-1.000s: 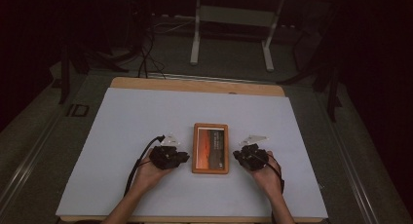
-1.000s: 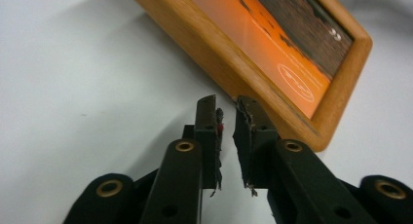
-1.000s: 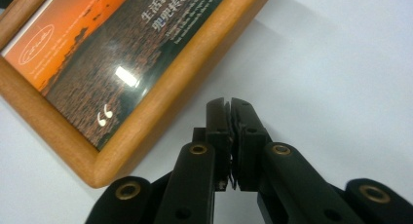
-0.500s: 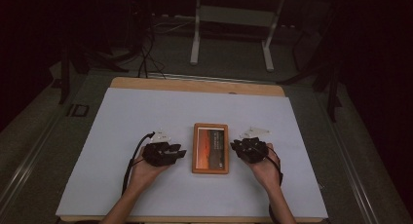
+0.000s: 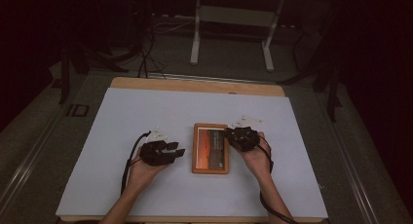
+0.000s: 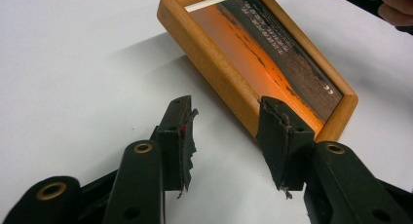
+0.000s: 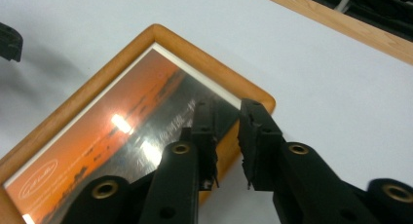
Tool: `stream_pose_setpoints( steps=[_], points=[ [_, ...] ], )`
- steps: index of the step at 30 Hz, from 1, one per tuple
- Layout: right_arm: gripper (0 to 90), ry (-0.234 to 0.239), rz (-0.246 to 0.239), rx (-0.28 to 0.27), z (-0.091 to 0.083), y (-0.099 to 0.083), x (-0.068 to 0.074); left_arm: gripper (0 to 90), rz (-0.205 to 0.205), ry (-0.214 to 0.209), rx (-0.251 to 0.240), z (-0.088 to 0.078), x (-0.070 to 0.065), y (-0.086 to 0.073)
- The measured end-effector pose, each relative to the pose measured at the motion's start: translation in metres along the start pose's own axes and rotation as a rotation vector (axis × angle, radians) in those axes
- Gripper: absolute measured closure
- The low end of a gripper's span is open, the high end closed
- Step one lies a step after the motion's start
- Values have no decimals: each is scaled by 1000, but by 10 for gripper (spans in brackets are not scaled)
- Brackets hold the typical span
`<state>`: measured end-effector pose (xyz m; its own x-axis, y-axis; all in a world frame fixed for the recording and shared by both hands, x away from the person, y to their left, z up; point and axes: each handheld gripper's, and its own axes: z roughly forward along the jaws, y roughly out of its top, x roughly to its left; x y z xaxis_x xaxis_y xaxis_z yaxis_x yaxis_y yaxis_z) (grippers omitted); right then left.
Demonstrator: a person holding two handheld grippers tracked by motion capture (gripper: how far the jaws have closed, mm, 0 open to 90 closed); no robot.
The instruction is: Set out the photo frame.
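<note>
Wooden-framed rectangular picture (image 5: 210, 148), showing an orange-and-dark sunset print behind glass, is lying flat near the middle of the white table sheet (image 5: 146, 107) in the high view, its long sides running up and down the frame. At its left the left gripper (image 5: 179, 150) is sitting just beside the frame's long edge, apart from it; its jaws have just been opening and are standing released, with only bare sheet between them. In the left gripper view (image 6: 229, 131) the right-hand jaw is reaching close to the frame's near long edge (image 6: 219, 63), whether touching I cannot tell, and the left-hand jaw is hanging over clear white surface. At the frame's upper right corner the right gripper (image 5: 229, 136) is hovering over the rim. In the right gripper view (image 7: 226, 136) its jaws have just been closing a little yet are standing parted, one over the glass and one by the rounded wooden corner (image 7: 258, 100), gripping nothing. Wide open sheet is spreading above, below and to both sides of the picture, and the table's bare wooden edge (image 5: 195, 85) is lying well beyond the frame's top.
</note>
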<state>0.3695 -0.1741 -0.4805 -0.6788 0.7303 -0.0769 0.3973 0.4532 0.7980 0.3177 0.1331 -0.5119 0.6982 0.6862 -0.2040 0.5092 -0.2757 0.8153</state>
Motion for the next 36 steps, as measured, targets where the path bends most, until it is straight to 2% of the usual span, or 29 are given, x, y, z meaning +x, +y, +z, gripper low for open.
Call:
stream_pose_setpoints(
  steps=[4,11,20,27,36],
  points=[
    [896,5,-27,14,8,5,3,565,-5,3,5,1,0,-1],
    [899,17,-28,41,22,9,1,560,-2,-7,8,1,-1,0],
    [899,12,-20,56,31,9,-1,555,-4,-16,10,2,-2,0],
    [899,-1,16,45,31,9,-10,551,-8,-22,9,1,-3,0],
    [899,-6,27,44,31,7,-14,537,-15,-27,-6,-2,-5,2]
  ],
)
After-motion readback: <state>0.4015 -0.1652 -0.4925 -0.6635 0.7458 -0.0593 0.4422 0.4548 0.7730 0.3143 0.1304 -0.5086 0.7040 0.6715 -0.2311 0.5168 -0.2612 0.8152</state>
